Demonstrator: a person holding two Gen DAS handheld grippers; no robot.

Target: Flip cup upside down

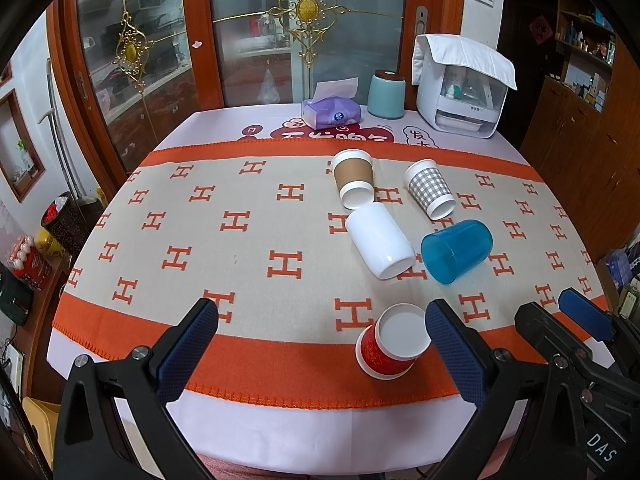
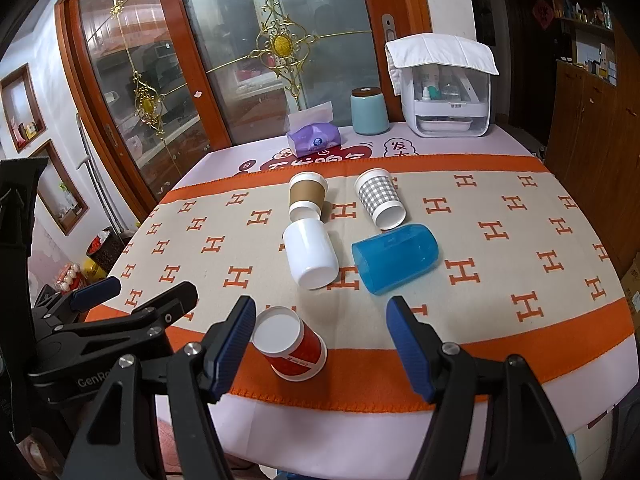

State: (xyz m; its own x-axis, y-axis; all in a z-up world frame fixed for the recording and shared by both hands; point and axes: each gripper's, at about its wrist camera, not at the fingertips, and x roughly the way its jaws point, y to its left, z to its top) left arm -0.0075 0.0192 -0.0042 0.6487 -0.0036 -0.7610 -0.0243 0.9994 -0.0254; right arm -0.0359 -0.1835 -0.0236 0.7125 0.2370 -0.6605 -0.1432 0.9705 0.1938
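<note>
Several cups stand upside down on the orange and beige H-pattern cloth (image 1: 240,240): a red paper cup (image 1: 390,344) (image 2: 294,346) nearest the front, a white cup (image 1: 380,244) (image 2: 310,252), a blue plastic cup (image 1: 456,250) (image 2: 394,258), a brown-sleeved cup (image 1: 354,178) (image 2: 307,196) and a grey checked cup (image 1: 430,188) (image 2: 380,198). My left gripper (image 1: 322,344) is open and empty above the front edge, left of the red cup. My right gripper (image 2: 322,348) is open and empty, with the red cup by its left finger.
At the back of the table stand a purple tissue pack (image 1: 330,112), a teal canister (image 1: 386,94) and a white appliance under a cloth (image 1: 460,92). Glass doors with wood frames are behind. A wooden cabinet (image 1: 580,140) is at the right.
</note>
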